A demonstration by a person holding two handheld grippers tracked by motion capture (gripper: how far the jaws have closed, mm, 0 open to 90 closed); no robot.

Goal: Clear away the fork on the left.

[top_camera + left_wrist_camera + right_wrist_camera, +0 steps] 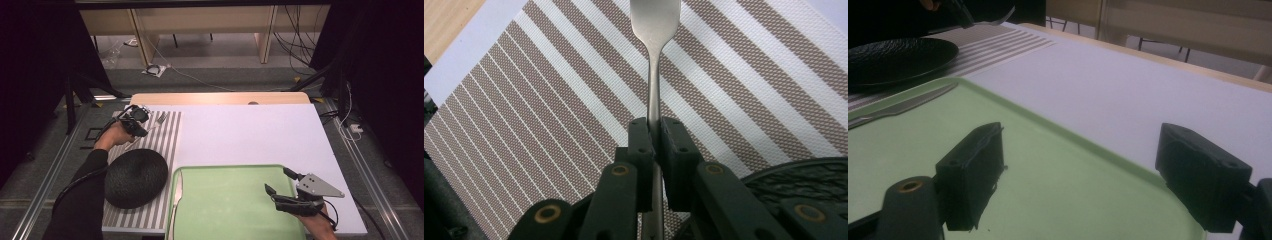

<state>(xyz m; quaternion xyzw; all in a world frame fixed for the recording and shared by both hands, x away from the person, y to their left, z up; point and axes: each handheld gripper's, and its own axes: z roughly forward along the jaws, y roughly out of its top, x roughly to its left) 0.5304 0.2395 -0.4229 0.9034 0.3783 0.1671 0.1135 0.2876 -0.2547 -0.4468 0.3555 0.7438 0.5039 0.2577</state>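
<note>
A: Where was the fork (pixel 655 30)?

B: Clamped by its handle in the left gripper (pixel 654 131), jaws nearly together, above the striped mat (pixel 162 145) at the frame's upper left, probably so it could be laid beside the black plate (pixel 136 177).

A: And the right gripper (pixel 279 184)?

B: It hung wide apart and empty over the green tray (pixel 230 205), whose left edge held a knife (pixel 177 192), likely next.

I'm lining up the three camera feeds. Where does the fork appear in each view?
High view: the fork is upper left, over the striped placemat, in the left gripper.
Left gripper view: centre, handle clamped between the jaws, head running off the top.
Right gripper view: top left, tines above the mat.
Shared landmark: the black plate.
</note>
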